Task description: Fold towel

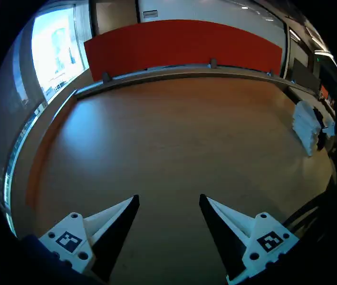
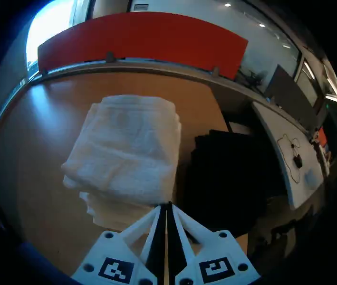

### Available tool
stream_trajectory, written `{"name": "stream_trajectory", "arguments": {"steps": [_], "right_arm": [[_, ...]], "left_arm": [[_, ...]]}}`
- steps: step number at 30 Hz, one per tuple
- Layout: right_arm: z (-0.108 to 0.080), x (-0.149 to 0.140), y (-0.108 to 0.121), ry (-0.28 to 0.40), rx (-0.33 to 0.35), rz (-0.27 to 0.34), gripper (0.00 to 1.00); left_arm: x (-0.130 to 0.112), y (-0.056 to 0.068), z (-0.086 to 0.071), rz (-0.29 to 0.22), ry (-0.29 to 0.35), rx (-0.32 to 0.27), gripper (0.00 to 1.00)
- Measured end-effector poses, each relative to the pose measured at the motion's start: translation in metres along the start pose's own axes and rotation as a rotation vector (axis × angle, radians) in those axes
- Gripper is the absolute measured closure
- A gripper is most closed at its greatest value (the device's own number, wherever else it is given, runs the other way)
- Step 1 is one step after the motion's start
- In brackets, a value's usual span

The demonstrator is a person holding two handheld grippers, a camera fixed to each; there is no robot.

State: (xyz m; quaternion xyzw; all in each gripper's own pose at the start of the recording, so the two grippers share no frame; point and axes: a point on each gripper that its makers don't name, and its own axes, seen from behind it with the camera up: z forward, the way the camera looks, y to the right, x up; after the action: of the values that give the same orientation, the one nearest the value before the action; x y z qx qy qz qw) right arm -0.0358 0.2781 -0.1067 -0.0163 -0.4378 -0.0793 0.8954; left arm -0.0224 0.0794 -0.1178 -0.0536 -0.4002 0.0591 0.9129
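While the right gripper [image 2: 167,206] is holding its fingers pressed together, the folded towel stack [image 2: 128,156] is lying just beyond them at 11 o'clock; the left gripper [image 1: 169,198] is hovering spread.

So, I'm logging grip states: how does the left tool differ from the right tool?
The left tool stands open, fingers wide apart; the right tool is shut, fingers almost touching. The left tool faces the brown wooden tabletop; the right tool's tips sit at the edge of the folded white terry towel. Both have white fingers with black inner faces.
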Motion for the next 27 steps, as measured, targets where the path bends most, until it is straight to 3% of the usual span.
{"name": "stream_trajectory", "arguments": {"steps": [15, 23, 27], "right_arm": [[-0.004, 0.006, 0.003, 0.019, -0.025, 0.019, 0.95], [-0.008, 0.001, 0.016, 0.018, -0.072, 0.045, 0.72], [-0.011, 0.001, 0.022, 0.022, -0.095, 0.049, 0.37]], "left_arm": [[0.000, -0.001, 0.002, 0.003, -0.001, -0.004, 0.06], [0.000, -0.001, 0.001, -0.003, 0.001, -0.008, 0.06], [0.001, -0.001, 0.001, 0.003, 0.003, -0.008, 0.06]]}}
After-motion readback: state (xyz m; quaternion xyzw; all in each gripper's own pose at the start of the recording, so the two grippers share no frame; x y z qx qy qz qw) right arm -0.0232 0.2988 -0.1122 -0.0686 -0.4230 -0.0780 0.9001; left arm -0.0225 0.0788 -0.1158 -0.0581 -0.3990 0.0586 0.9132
